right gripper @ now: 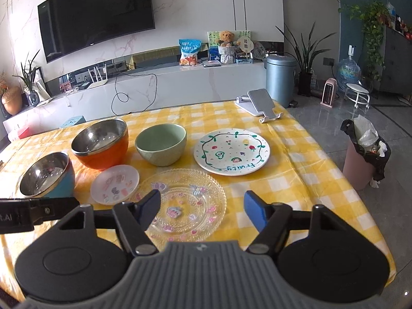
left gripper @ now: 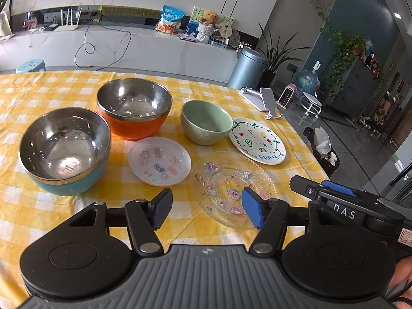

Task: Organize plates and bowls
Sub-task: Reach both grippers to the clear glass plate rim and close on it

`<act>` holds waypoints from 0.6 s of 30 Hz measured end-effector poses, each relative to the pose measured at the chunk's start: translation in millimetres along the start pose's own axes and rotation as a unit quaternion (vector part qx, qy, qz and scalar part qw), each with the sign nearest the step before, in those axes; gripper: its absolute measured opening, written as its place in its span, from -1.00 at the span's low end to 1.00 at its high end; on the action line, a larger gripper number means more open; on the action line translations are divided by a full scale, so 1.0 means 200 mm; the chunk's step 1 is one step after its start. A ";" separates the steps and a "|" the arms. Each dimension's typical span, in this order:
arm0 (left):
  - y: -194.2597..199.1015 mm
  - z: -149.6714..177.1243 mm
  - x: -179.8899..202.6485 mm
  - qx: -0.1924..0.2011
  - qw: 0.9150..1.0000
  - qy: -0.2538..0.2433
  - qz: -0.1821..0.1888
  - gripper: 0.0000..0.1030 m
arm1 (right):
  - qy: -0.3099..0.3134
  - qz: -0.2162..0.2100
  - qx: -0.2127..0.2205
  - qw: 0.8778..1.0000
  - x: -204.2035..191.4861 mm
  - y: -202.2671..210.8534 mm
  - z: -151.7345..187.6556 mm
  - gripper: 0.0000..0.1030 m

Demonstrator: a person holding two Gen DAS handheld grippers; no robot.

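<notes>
left wrist view: both tools part open over the near desk edge, holding nothing.
left tool [left gripper: 207, 207] and right tool [right gripper: 202, 209] hover above the clear glass plate [left gripper: 231, 180], pads apart, nothing gripped. on the yellow checked desk [right gripper: 296, 180]: blue bowl [left gripper: 64, 152], orange bowl [left gripper: 134, 106], green bowl [left gripper: 206, 122], small frosted plate [left gripper: 159, 161] between bowls and glass plate, white painted plate [left gripper: 257, 141] just beside green bowl.

left tool [left gripper: 207, 207]: jaws apart, empty | right tool [right gripper: 202, 209]: jaws apart, empty
</notes>
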State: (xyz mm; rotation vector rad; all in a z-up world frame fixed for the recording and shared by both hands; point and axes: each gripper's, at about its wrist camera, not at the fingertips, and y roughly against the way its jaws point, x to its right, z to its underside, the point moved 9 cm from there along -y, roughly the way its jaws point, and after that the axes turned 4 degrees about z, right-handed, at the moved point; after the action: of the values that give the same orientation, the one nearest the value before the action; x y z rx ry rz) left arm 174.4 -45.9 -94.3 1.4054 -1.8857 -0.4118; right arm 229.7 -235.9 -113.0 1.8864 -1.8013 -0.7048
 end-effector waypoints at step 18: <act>-0.39 0.03 -0.18 -0.021 0.995 0.096 0.013 -0.06 | -0.103 -0.030 -0.068 0.992 0.15 -0.41 0.11 -0.61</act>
State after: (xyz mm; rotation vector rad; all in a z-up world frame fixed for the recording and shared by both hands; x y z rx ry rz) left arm 227.6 -41.1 -160.7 1.3415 -1.7283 -0.2915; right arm 280.8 -259.5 -182.8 1.8406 -1.7723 -1.0522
